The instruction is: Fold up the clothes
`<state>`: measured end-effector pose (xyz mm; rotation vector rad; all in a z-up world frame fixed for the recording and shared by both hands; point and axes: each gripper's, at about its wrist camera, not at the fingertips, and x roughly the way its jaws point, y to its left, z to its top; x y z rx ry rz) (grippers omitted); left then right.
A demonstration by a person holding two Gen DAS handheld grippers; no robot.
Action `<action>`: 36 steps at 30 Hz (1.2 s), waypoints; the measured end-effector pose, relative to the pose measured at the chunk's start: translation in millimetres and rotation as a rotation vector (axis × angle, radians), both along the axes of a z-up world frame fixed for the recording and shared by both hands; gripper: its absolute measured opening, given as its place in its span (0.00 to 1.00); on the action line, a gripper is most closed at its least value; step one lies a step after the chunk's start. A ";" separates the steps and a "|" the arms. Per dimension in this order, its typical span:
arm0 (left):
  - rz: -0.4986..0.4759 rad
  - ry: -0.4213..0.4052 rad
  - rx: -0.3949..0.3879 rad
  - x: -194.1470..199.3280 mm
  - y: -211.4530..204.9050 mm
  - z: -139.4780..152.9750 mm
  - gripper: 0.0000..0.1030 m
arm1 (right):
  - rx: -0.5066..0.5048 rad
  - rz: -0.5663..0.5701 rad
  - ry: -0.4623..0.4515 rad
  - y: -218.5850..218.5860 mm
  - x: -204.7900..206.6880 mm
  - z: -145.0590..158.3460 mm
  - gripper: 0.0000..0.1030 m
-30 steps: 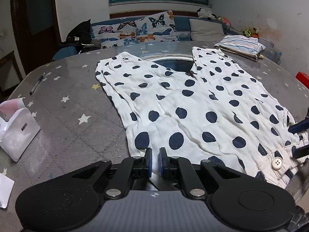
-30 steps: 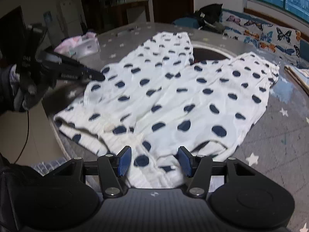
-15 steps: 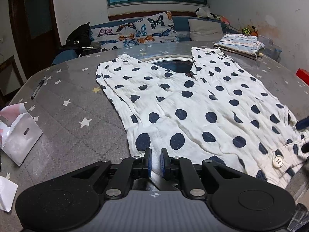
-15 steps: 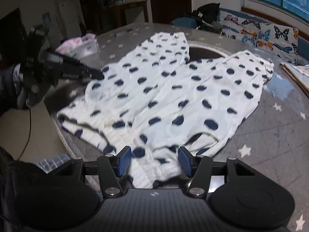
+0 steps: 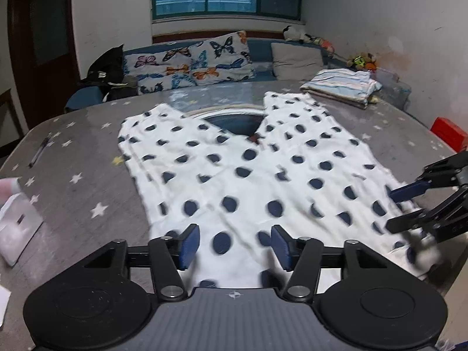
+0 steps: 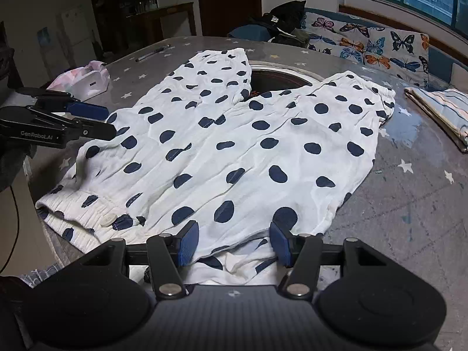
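White trousers with dark blue dots lie spread flat on the grey star-patterned table, legs pointing away, waistband with a white button at the near edge. My left gripper is open, its blue pads over the near edge of the cloth, holding nothing. My right gripper is open over the waistband's other corner, also empty. Each gripper shows in the other's view: the right one at the right edge, the left one at the left.
A folded striped garment lies at the table's far right. A white and pink pouch and a pen lie on the left side. A red box sits at the right edge. A sofa with butterfly cushions stands behind.
My left gripper has opened from shut and moved forward over the cloth's near edge. The right gripper stayed open and shifted closer over the waistband.
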<state>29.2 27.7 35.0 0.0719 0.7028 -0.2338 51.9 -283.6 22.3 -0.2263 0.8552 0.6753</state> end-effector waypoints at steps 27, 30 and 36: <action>-0.032 0.024 -0.039 20.5 -42.3 -17.7 1.00 | -0.050 -0.017 -0.064 -1.5 -4.0 -1.6 0.66; -0.031 0.015 -0.032 16.2 -42.8 -15.6 1.00 | -0.053 -0.012 -0.075 -4.8 -10.1 1.9 0.67; -0.049 -0.001 -0.033 13.1 -52.0 -10.1 1.00 | -0.039 -0.009 -0.045 -13.0 -7.4 2.8 0.67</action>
